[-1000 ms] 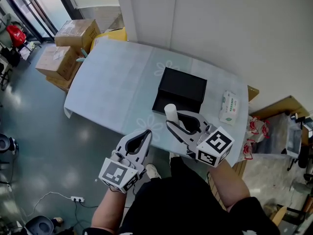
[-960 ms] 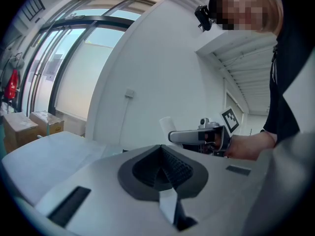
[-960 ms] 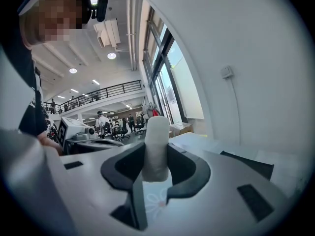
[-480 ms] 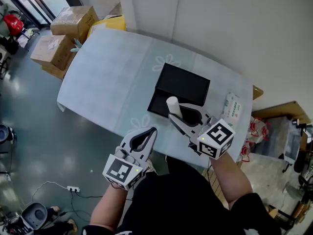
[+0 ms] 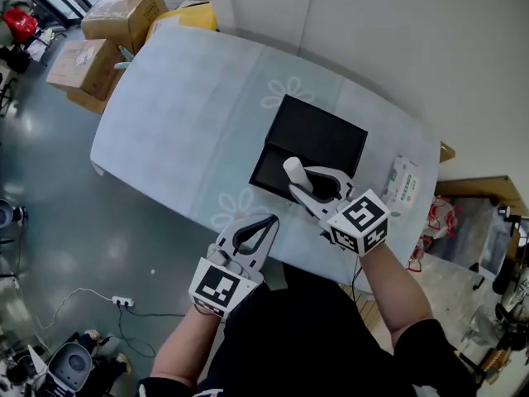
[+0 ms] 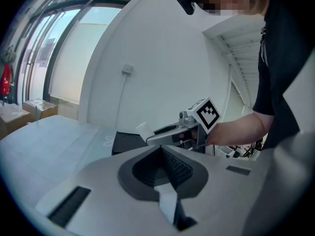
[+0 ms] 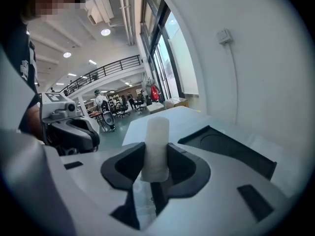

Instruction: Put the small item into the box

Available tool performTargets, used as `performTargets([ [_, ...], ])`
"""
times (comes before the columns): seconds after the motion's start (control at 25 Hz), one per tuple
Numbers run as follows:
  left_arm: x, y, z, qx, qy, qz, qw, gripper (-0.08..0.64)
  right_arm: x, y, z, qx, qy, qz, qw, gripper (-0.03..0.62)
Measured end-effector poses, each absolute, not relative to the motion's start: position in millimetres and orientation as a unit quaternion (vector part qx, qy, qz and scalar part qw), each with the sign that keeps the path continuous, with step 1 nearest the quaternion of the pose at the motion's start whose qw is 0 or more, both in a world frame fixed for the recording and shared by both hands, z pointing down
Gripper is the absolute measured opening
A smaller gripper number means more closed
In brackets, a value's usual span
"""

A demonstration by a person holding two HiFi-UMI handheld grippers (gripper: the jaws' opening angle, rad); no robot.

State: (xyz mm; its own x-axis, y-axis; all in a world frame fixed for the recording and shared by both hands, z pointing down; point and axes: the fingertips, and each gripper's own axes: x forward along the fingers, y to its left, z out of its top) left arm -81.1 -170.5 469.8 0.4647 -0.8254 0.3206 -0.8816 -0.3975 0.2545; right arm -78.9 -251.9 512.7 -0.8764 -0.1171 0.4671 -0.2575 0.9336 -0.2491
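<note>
Right gripper (image 5: 299, 182) grasps the small white plastic cylinder (image 5: 293, 169) above the 6 o'clock rim of the open black rectangular box (image 5: 318, 137); released here, it may clip the rim and roll across the pale worktop (image 5: 182, 98), while the left gripper (image 5: 266, 223) stays out of play, clenched on nothing.

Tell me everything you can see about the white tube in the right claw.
The tube is a small white cylinder, matte and faintly translucent, with a flat top. It stands upright, pinched at its lower half by the right claw, and its upper half sticks out beyond the jaws. In the head view it shows over the near edge of the black box. Nothing else touches it.
</note>
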Motion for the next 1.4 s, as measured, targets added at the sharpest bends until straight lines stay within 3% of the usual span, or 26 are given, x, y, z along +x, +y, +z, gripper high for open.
performTargets([
  [0.84,-66,-168,527,0.841,-0.483,0.109,0.218,0.008,-83,-256,655,0.043,-0.875,0.096,0.473,0.144],
  [1.4,-88,-163,533,0.827,-0.502,0.103,0.231,0.008,-84,-258,683,0.036,-0.844,0.078,0.529,0.146],
])
